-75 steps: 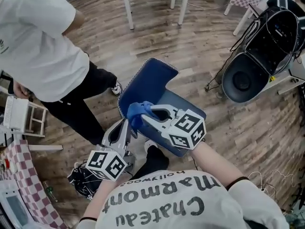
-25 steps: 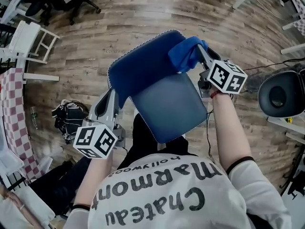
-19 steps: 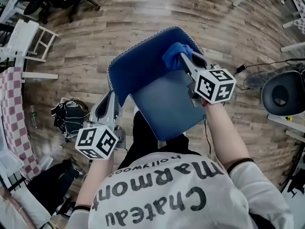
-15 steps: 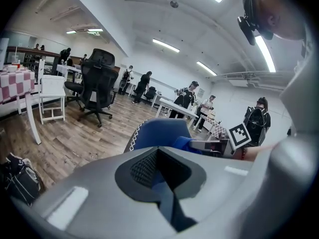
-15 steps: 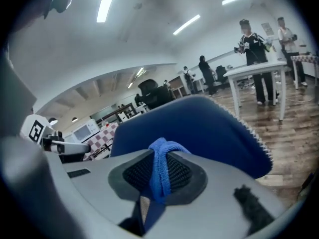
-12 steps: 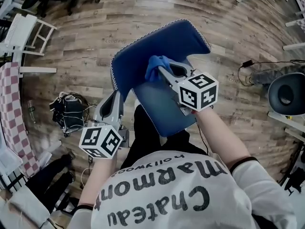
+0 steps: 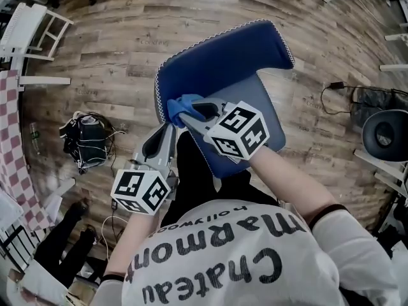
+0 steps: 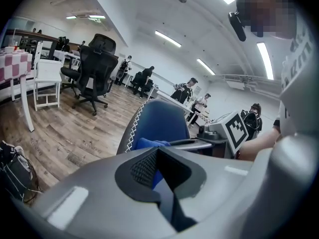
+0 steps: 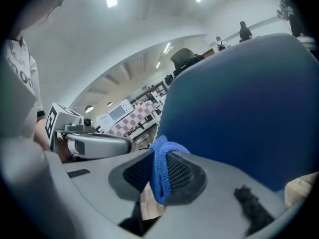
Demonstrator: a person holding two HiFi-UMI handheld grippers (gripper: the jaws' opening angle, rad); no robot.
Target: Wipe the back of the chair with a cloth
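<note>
- A chair upholstered in blue fabric with white stitching along its rim (image 7: 224,56) stands on a wooden plank floor (image 7: 115,50), directly in front of a person in a white printed shirt (image 7: 223,260).
- The right gripper (image 7: 190,115) reaches in over the chair's paler blue seat (image 7: 258,104). Its marker cube sits above the seat's front part.
- Its fingers (image 9: 187,176) are pinching a bunched blue microfibre cloth (image 9: 160,171). A fold of the cloth stands up between the textured pads and hangs over their tips.
- In the head view the cloth (image 7: 180,108) lies against the lower left part of the chair's back, just inside the stitched edge and close to where the back meets the seat.
- In the right gripper view the back's blue surface (image 9: 239,103) fills the right side, right beside the cloth.
- The left gripper (image 7: 167,131) is held low at the chair's left side. Its tips are just below the cloth and right beside the right gripper's tips.
- Its fingers (image 8: 144,169) are pressed together with nothing between them. Beyond them, the left gripper view shows the stitched chair back (image 8: 159,123) and the cloth (image 8: 149,143).
- A black bag with loose cords (image 7: 89,139) lies on the floor to the left, well apart from the chair.
</note>
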